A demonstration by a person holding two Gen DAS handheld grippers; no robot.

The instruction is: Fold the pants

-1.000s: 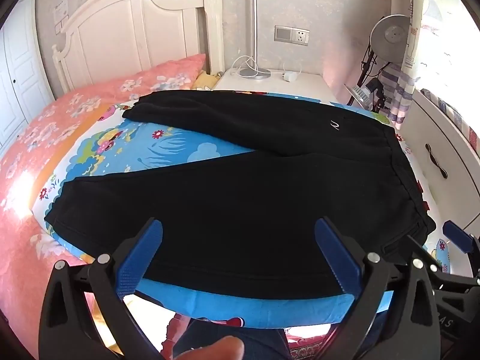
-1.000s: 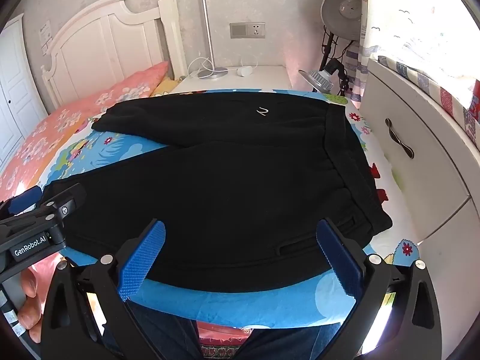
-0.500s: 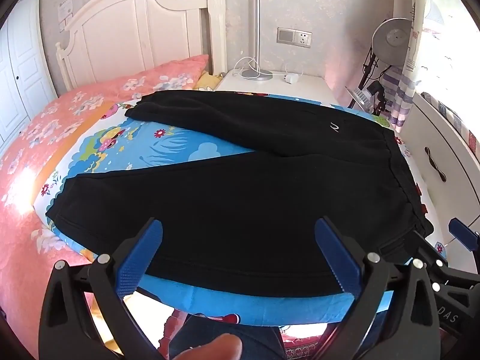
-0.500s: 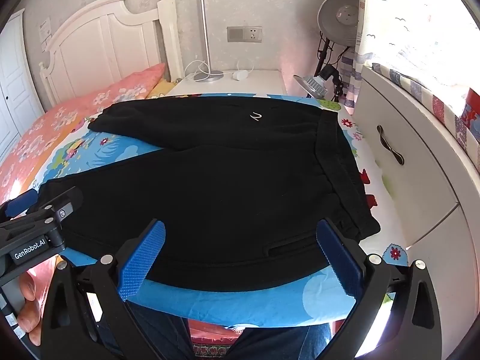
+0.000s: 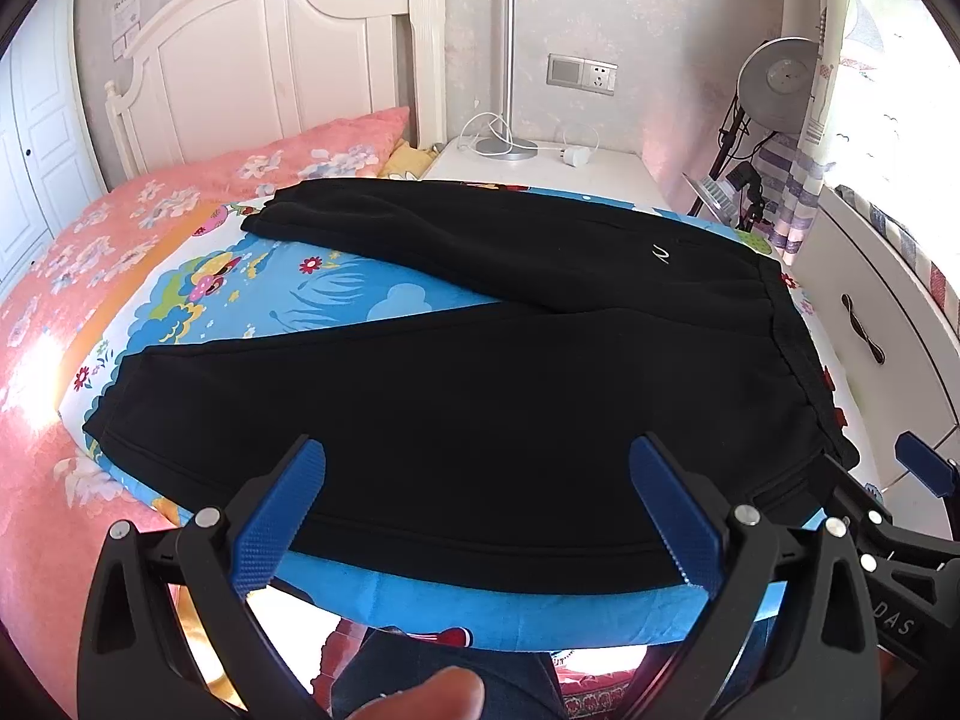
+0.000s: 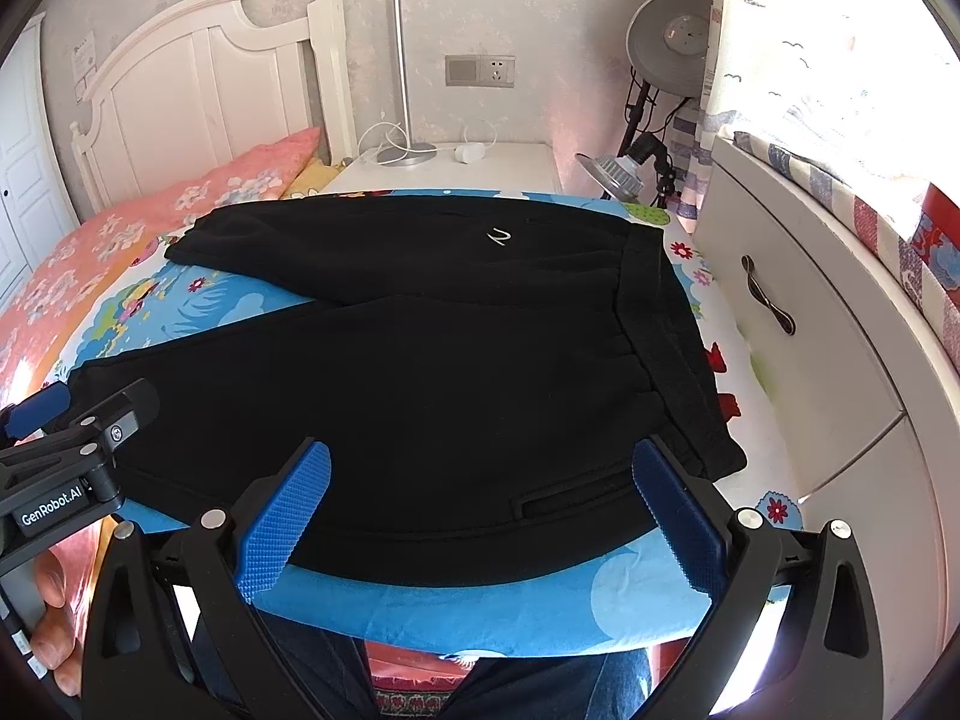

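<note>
Pants: black fleece pants (image 5: pixel 480 396) lie flat on the blue cartoon-print sheet (image 5: pixel 336 294), waistband right, legs spread in a V to the left.
Left hand-held gripper (image 5: pixel 477 516): blue pads wide apart, empty, above the near hem.
Right hand-held gripper (image 6: pixel 480 516): likewise wide apart, empty.
Bed: pink floral quilt (image 5: pixel 90 252) left; white headboard (image 5: pixel 258 60) far.

White headboard (image 5: pixel 252 60), pink bedding (image 5: pixel 72 276), nightstand (image 6: pixel 474 168), sunlit curtain (image 6: pixel 810 60).
</note>
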